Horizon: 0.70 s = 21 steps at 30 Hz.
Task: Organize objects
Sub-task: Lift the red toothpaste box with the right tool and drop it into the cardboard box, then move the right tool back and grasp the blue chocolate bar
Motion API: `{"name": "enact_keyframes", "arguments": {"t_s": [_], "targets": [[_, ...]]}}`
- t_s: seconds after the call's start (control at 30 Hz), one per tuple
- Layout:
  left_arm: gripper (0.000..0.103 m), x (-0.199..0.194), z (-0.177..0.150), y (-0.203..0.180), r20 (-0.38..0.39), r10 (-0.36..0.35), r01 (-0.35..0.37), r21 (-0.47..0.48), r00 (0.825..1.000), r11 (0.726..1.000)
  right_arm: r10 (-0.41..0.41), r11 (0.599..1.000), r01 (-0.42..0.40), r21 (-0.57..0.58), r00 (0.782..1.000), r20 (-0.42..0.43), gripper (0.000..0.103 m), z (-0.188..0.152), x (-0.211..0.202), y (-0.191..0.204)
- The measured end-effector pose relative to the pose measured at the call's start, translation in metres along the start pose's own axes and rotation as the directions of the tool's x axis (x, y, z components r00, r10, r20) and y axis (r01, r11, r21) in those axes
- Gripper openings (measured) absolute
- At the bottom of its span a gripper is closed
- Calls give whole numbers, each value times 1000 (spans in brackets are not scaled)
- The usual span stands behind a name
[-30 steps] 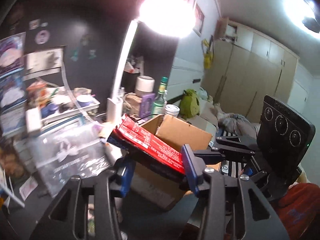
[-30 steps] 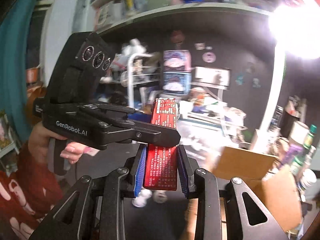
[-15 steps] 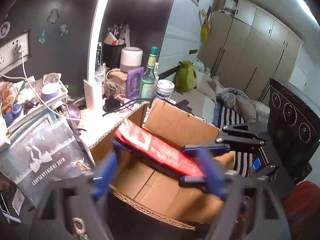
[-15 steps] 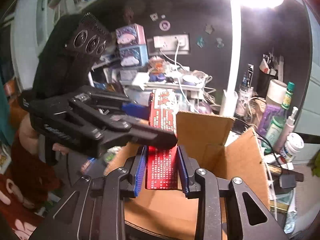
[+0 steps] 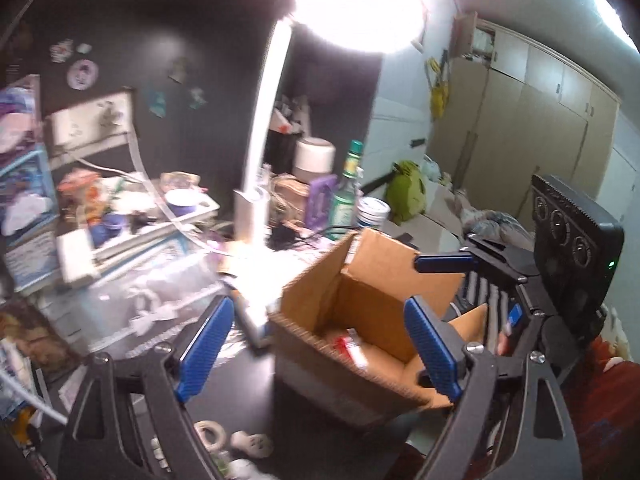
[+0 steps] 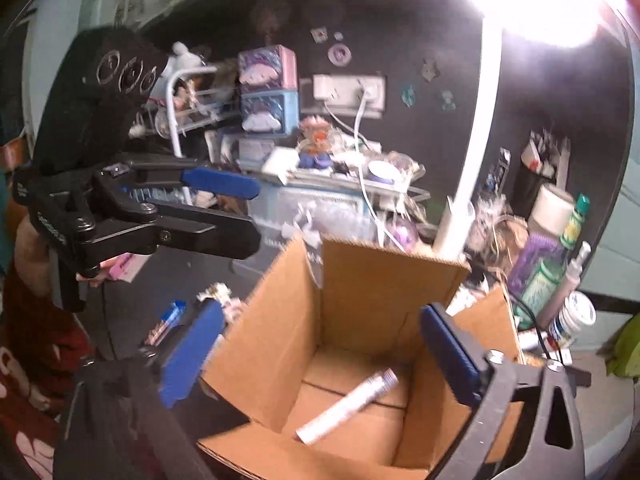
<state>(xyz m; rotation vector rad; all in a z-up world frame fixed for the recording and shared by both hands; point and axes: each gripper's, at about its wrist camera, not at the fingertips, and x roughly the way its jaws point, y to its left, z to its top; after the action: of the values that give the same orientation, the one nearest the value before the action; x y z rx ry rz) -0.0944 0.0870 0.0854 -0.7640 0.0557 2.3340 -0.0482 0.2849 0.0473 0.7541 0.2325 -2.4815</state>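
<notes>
Now corrugated cardboard box (image 6: 352, 320) cradles a slim white tube (image 6: 346, 406).

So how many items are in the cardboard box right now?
1 in view: a long pale item lying on the cardboard box floor. The box walls and right gripper hide some floor, so more may be there.

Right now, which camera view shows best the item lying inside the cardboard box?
The right wrist view: it looks down into the cardboard box, so the item shows whole on the floor. In the left wrist view the box's near wall hides most of it.
</notes>
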Motion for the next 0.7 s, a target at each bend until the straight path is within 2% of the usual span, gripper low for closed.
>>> {"name": "enact_keyframes", "arguments": {"t_s": [0.13, 0.23, 0.27, 0.33, 0.43, 0.5, 0.63, 0.7], "targets": [[94, -36, -18, 21, 63, 87, -85, -25, 994, 996, 57, 995, -56, -81, 998, 9, 103, 9, 4, 32], [96, -59, -38, 38, 89, 141, -136, -57, 986, 989, 153, 977, -153, -149, 988, -14, 103, 13, 12, 68], [96, -64, -45, 43, 91, 157, -151, -65, 983, 986, 195, 968, -196, -158, 981, -28, 103, 13, 15, 78], [96, -77, -63, 55, 96, 198, -190, -87, 976, 978, 303, 941, -307, -142, 952, -55, 103, 11, 25, 99], [96, -89, -93, 75, 81, 255, -245, -122, 963, 962, 386, 912, -394, -114, 919, -86, 103, 4, 47, 130], [96, -96, -116, 90, 60, 290, -278, -149, 955, 949, 392, 907, -404, -117, 913, -116, 103, -5, 64, 151], [96, -103, -158, 116, 7, 336, -328, -194, 942, 924, 364, 913, -388, -124, 914, -179, 103, -30, 108, 188], [96, -104, -175, 125, -17, 349, -344, -215, 937, 914, 352, 920, -379, -102, 911, -214, 94, -45, 129, 200]]}}
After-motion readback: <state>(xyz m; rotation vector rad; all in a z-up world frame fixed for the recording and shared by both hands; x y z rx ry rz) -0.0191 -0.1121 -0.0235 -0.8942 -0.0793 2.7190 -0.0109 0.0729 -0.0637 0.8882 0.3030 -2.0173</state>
